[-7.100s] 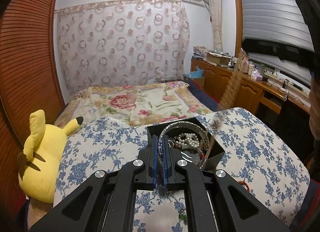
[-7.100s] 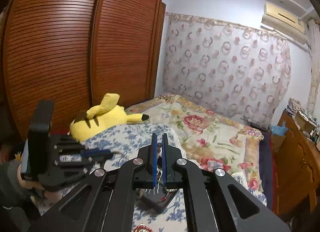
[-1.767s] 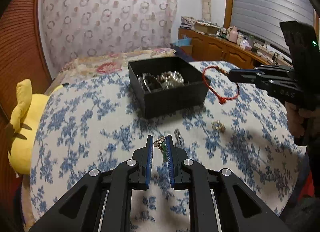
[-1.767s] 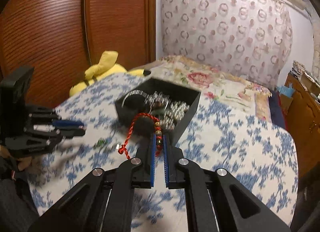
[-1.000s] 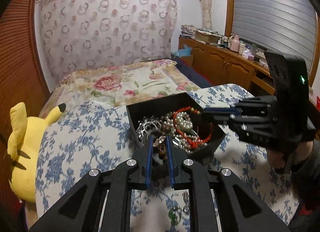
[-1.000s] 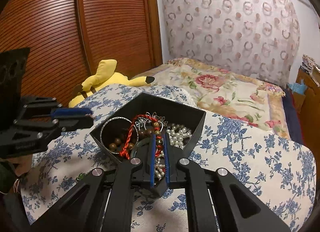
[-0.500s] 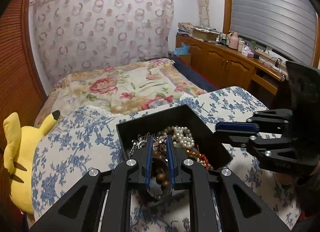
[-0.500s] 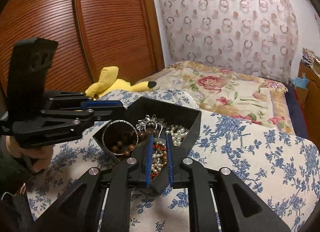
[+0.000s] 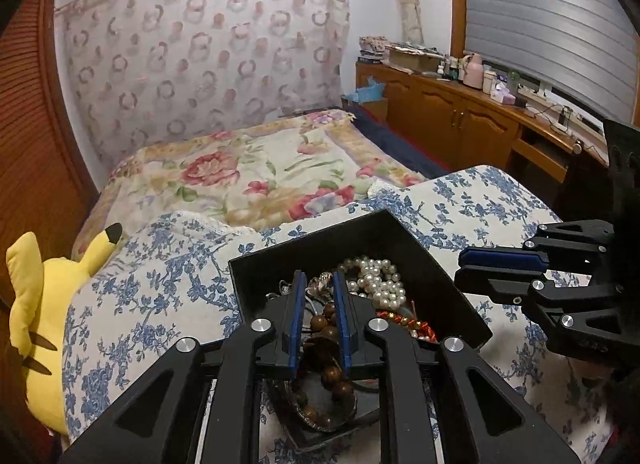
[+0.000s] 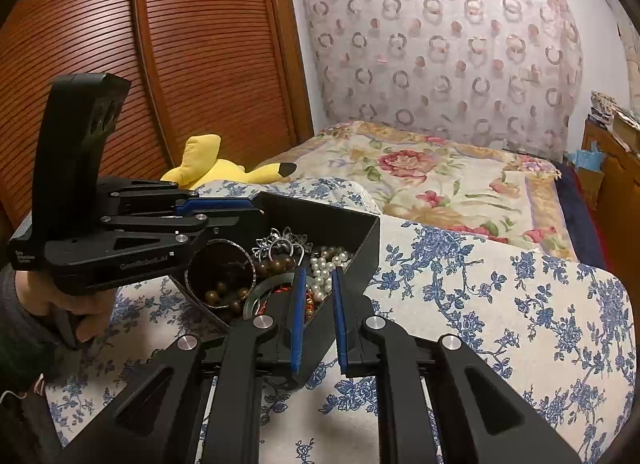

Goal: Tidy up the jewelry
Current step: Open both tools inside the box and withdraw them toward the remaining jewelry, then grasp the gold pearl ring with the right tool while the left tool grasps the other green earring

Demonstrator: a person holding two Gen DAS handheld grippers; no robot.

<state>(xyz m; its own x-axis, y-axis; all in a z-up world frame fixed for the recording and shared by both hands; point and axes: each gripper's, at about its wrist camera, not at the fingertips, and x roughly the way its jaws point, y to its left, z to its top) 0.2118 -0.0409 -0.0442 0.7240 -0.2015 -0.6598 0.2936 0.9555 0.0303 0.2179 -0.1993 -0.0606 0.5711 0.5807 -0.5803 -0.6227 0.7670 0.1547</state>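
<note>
Black box [image 9: 448, 284] of jewelry sits under both grippers. The left gripper [image 9: 320, 284], its jaws just parted and gripping nothing, hangs over wooden beads [image 9: 330, 328]; the right gripper [image 10: 318, 276] stands slightly apart, empty, just beside the pearls [image 10: 324, 264].

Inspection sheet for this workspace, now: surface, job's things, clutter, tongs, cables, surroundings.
Surface: blue-flowered cloth, carrying the black box.
Job's things: in the box lie a pearl necklace, brown bead bracelet, red bracelet and a silver ornament.
Clutter: bottles and boxes on the far wooden counter.
Tongs: left tongs over the box, jaws just been opening, nothing pressed between them; right tongs at the box's near corner, slightly open, empty.
Cables: a lead on the counter.
Surroundings: bed with floral blanket, yellow plush toy, slatted wardrobe doors.
</note>
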